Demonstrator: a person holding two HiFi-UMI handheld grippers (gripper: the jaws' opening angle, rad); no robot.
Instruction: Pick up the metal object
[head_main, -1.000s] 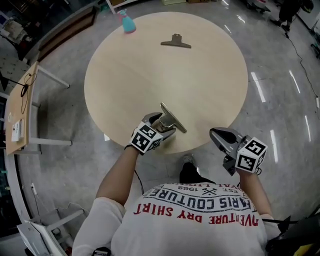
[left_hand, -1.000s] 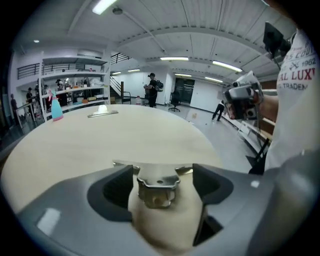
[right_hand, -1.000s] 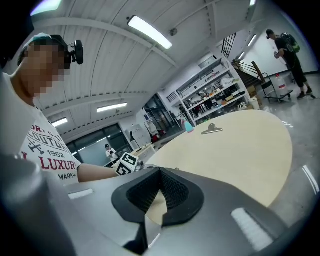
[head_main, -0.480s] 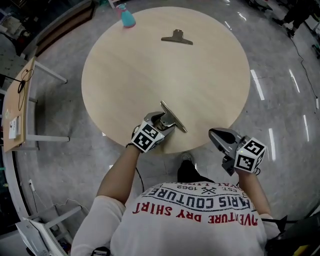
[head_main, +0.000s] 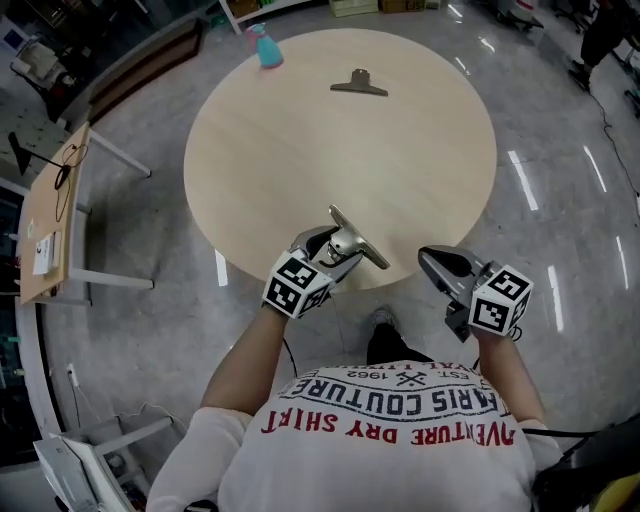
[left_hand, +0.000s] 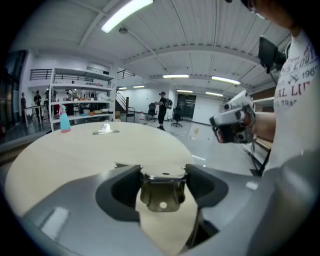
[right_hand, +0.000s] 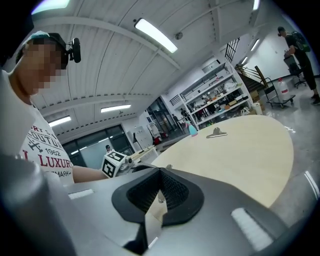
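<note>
Metal clip (left_hand: 162, 192) is pinched between the left claw's (head_main: 337, 247) half-open jaws, above the table's (head_main: 330, 150) near edge; squeeze tight, lift slowly.

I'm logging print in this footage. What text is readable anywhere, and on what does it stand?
"COUTURE", "DRY SHIRT", "1962": upside down on the person's shirt, head view.
"LUXUR", "1962": same shirt, right gripper view.
Spray bottle label: too small to read.
White sheet on the side desk: too small to read.
</note>
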